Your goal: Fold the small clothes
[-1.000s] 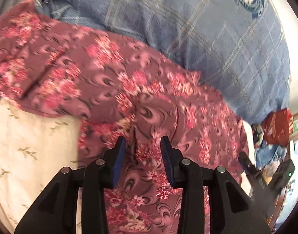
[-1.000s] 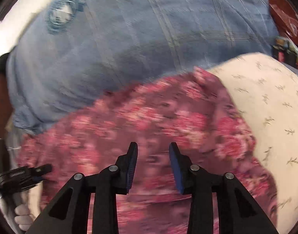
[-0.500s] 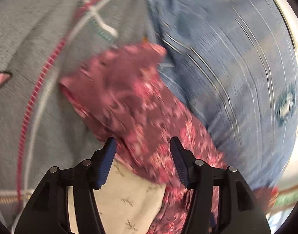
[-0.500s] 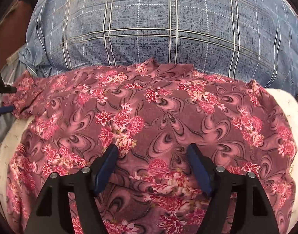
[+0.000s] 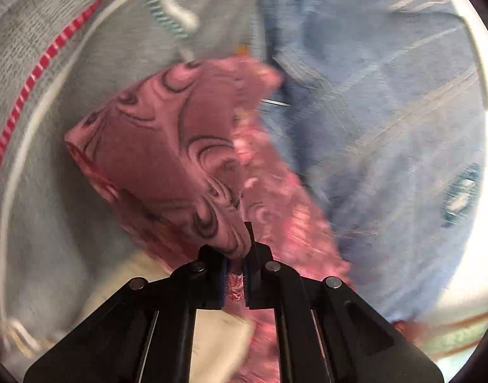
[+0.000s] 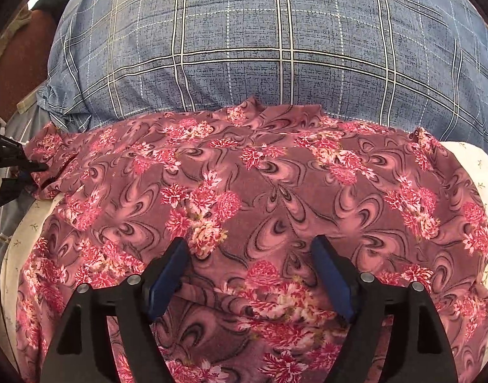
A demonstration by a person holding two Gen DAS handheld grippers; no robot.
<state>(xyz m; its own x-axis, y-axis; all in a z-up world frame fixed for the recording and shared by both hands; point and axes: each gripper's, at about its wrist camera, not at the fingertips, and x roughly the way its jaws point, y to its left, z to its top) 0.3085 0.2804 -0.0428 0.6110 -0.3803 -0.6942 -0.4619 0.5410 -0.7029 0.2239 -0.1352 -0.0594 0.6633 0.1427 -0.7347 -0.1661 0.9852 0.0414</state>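
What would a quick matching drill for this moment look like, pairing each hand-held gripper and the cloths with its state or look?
Column one:
1. left hand-held gripper
2. right hand-held gripper
3. floral garment
4. checked cloth

Column two:
A. blue with pale grid lines, lying behind the garment
B. jaws wide apart over the garment, gripping nothing
C. maroon with pink flowers, spread over a cream cloth
D. jaws shut on a pinch of fabric

Pairs: 1-D, 2-B, 3-C, 4-A
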